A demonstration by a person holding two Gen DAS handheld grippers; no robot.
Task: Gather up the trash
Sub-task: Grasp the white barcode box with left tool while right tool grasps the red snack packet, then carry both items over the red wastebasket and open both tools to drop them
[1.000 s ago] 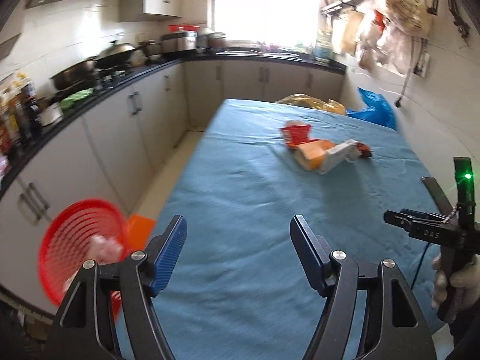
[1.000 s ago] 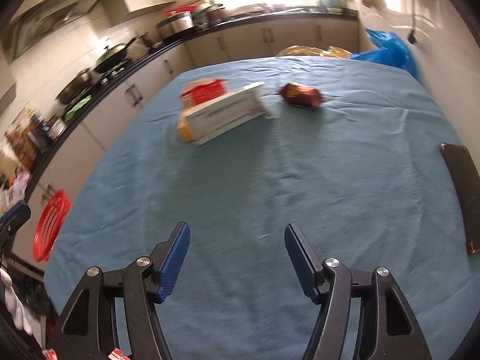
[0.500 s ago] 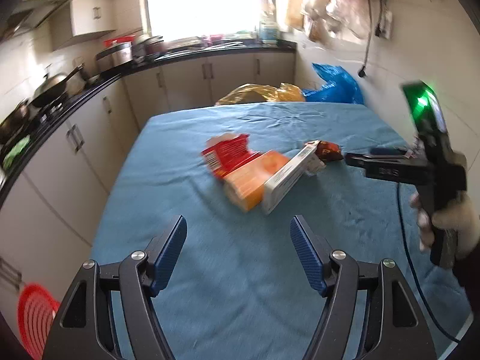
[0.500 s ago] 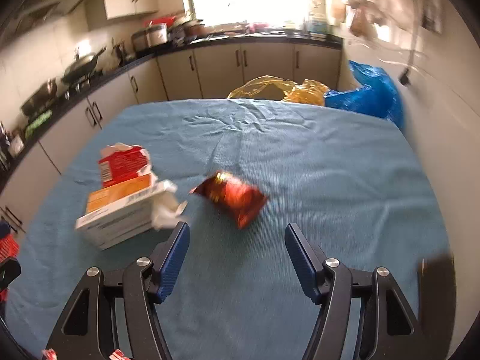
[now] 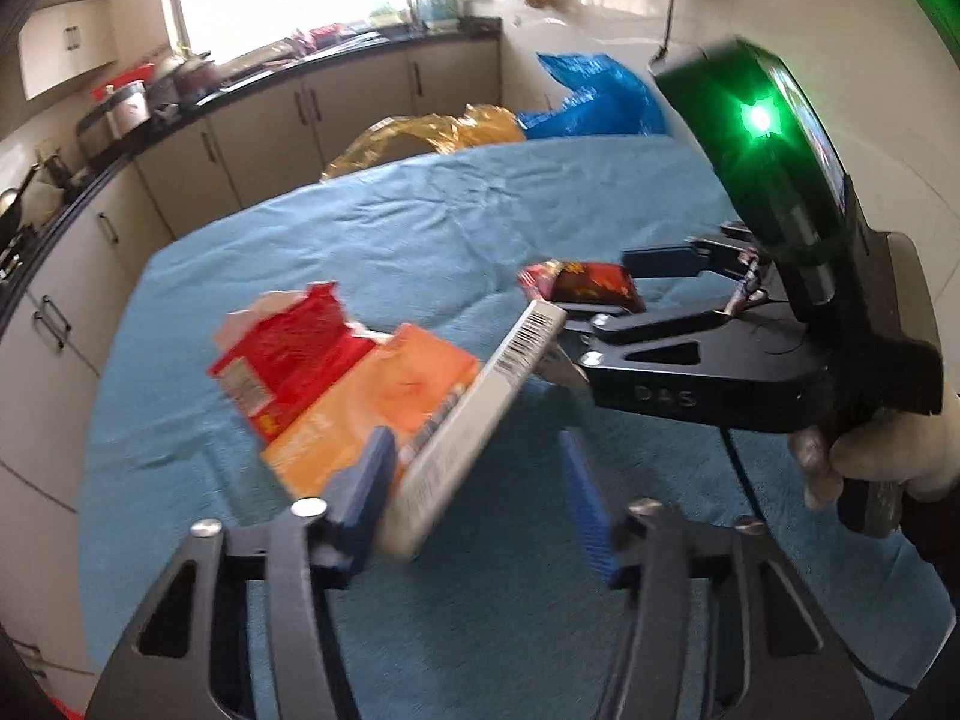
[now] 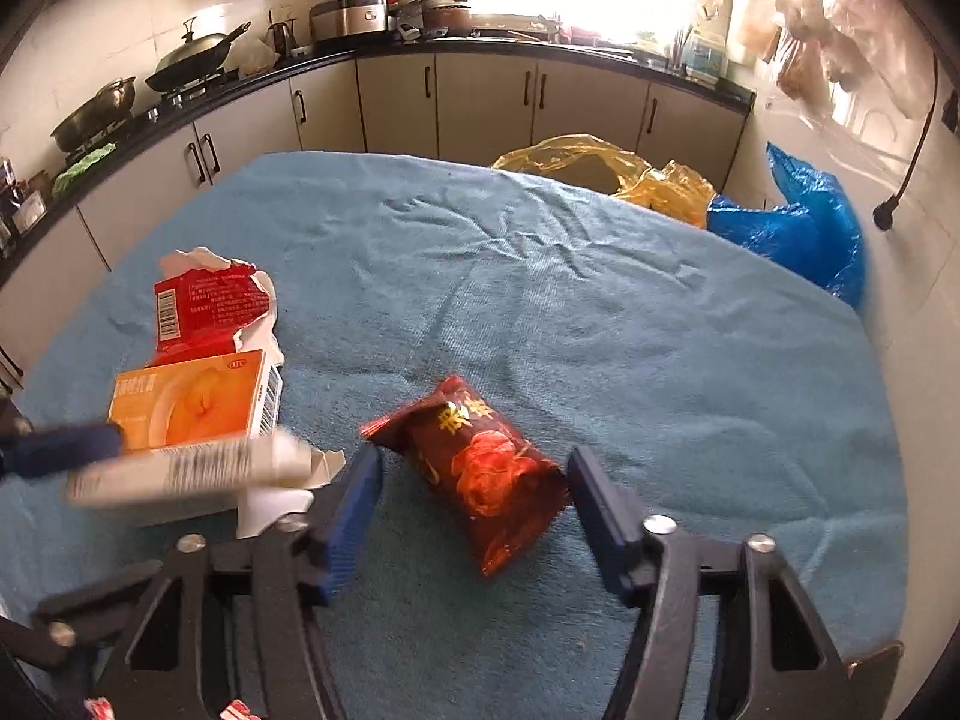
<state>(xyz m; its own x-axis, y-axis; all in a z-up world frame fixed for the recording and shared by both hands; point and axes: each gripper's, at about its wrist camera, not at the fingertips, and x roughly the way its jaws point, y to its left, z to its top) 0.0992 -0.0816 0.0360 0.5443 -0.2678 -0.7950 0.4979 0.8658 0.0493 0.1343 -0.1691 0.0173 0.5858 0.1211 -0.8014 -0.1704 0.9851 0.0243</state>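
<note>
On the blue cloth lie a torn red carton (image 5: 288,354) (image 6: 204,312), an orange box (image 5: 372,414) (image 6: 192,396), a long white box (image 5: 474,414) (image 6: 186,468) and a dark red snack packet (image 6: 486,468) (image 5: 588,285). My left gripper (image 5: 480,498) is open, its jaws on either side of the white box's near end. My right gripper (image 6: 474,498) is open with the snack packet between its jaws; it also shows in the left wrist view (image 5: 606,294), reaching in from the right.
The blue-clothed table (image 6: 600,312) has cabinets along its left and far sides. A yellow plastic bag (image 6: 606,168) and a blue plastic bag (image 6: 798,222) sit past the far right edge. Pots stand on the counter (image 6: 198,60). A wall runs along the right.
Both grippers moved forward over the table. The left has come up to the white box and the right up to the snack packet. Both stay open.
</note>
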